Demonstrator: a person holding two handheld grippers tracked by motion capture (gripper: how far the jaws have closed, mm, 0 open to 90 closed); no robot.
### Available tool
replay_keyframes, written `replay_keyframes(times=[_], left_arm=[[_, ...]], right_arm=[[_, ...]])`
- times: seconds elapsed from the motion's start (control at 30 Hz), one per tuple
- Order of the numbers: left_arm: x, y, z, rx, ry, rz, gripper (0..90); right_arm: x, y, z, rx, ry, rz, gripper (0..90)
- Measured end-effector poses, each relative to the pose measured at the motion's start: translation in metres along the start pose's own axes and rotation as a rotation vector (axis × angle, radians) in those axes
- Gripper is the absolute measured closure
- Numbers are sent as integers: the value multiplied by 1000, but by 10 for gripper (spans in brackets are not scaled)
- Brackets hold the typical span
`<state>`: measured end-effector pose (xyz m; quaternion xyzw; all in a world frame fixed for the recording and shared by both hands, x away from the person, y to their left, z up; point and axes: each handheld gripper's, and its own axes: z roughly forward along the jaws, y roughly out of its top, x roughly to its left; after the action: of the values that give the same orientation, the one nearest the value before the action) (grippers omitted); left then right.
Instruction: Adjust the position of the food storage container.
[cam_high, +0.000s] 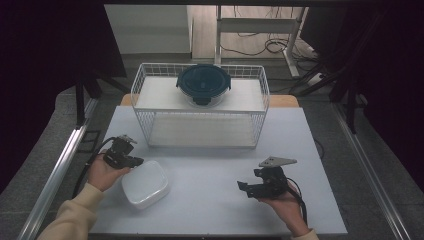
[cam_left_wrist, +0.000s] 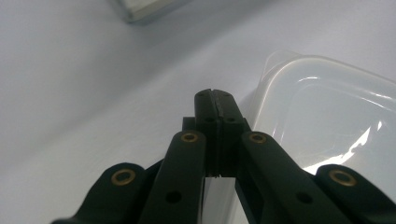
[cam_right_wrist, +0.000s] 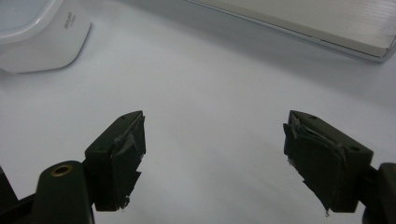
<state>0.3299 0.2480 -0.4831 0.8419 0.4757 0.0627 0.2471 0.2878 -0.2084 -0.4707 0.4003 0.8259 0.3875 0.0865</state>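
Pale grey tabletop under dim light, dark curtains around, cables on the floor behind. My left gripper has its jaws pressed together on nothing, tip just beside the white lidded container, which sits to its right. My right gripper, jaws wide apart, hangs over bare table, well clear. Ahead stands the wire shelf bearing a dark-lidded bowl. I judge nothing grasped yet; work barely begun.
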Motion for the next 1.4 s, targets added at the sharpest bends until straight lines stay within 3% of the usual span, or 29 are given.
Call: replay_keyframes(times=[0.2, 0.33, 0.6, 0.77, 0.9, 1.03, 1.13, 1.4], left_arm=[[-4, 2, -1, -27, -16, 3, 899], [-3, -1, -17, -79, -42, -15, 900], [-18, -17, -45, -120, -63, 16, 900], [-22, -38, -54, -115, -38, -5, 899], [-18, -65, -59, -120, -9, -65, 899], [-12, -86, -58, -112, 0, -118, 899], [-12, -96, -50, -94, -19, -141, 899], [-15, -90, -30, -60, -25, -140, 898]], right_arm=[[0, 0, 0, 0, 1, 1, 206], [-1, 0, 0, -3, 0, 1, 206], [0, 0, 1, 3, 1, -1, 205], [0, 0, 0, -4, 1, -6, 205], [-1, 0, -1, -7, -2, -4, 205], [-1, 0, 0, -6, -2, -5, 206], [1, 1, 0, -8, 0, -4, 206], [0, 0, -1, -6, -3, -5, 206]])
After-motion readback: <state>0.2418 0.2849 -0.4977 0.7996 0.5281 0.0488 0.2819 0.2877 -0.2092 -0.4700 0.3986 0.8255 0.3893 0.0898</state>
